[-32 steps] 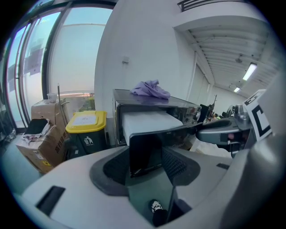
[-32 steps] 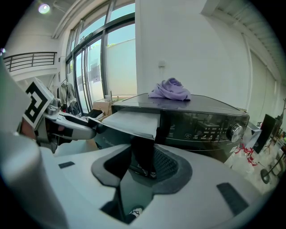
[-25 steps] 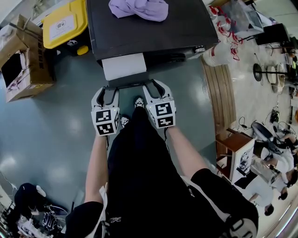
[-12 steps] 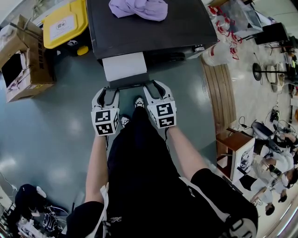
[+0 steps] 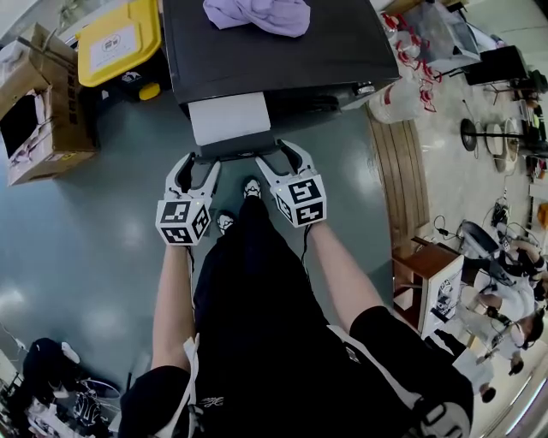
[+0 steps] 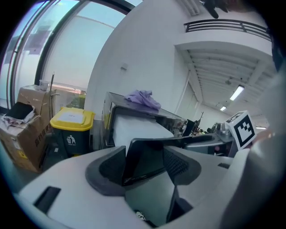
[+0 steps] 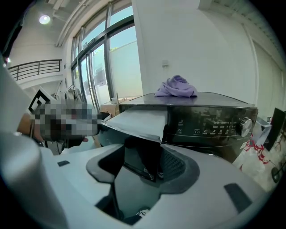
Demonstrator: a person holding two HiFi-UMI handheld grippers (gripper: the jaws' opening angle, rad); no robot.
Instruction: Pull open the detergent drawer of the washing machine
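Straddling the dark front lip of the pulled-out detergent drawer (image 5: 229, 120), left gripper (image 5: 195, 161) and right gripper (image 5: 278, 154), both jaws just opened and released around that lip, washing machine (image 5: 282, 56) behind, purple cloth (image 5: 257, 14) on top

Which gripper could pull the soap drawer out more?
Probably the left gripper: the drawer front sits squarely between its open jaws, while the right gripper straddles only the front's corner. Both have just been opening.

Grey floor (image 5: 103, 231) bears washing machine (image 5: 291, 60), bin (image 5: 116, 43), box (image 5: 43, 137)
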